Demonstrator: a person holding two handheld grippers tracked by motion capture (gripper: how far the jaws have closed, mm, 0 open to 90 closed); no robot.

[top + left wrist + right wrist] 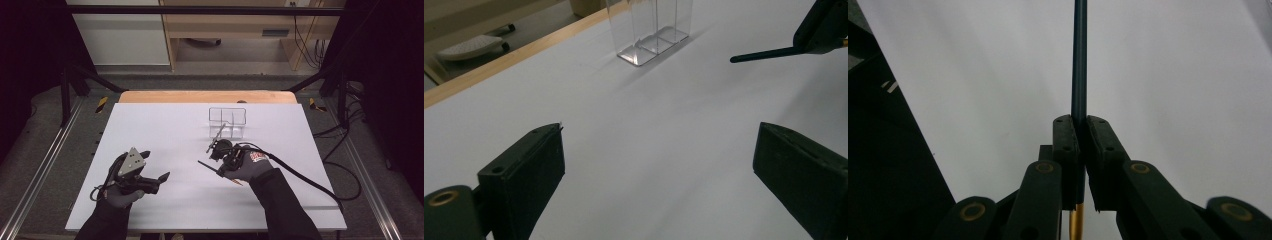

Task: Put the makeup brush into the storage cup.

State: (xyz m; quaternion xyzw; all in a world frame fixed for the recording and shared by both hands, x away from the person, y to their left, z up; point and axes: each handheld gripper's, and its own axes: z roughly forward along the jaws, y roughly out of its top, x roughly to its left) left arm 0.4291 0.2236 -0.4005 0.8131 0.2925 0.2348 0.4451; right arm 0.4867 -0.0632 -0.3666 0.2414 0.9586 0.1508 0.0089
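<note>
A slim dark pen (pixel 206 165) with a gold rear end is clamped in my right gripper (pixel 221 170) just above the white board, a little right of centre. In the right gripper view the jaws press on the pen's shaft (pixel 1079 60), and my right gripper (pixel 1081 125) is shut on it. My left gripper (pixel 159 181) rests low at the front left, open and holding nothing, with its jaws wide apart (pixel 659 165). A clear compartmented holder (pixel 227 121) stands at the back centre, and a thin grey stick (pixel 216 137) leans at its front.
The white board (pixel 150 125) covers a wooden table whose edge (pixel 200 96) shows at the back. From the left gripper view the clear holder (pixel 651 35) stands ahead and the pen's tip (pixel 764 52) juts in from the right. Cables trail off the table's right side.
</note>
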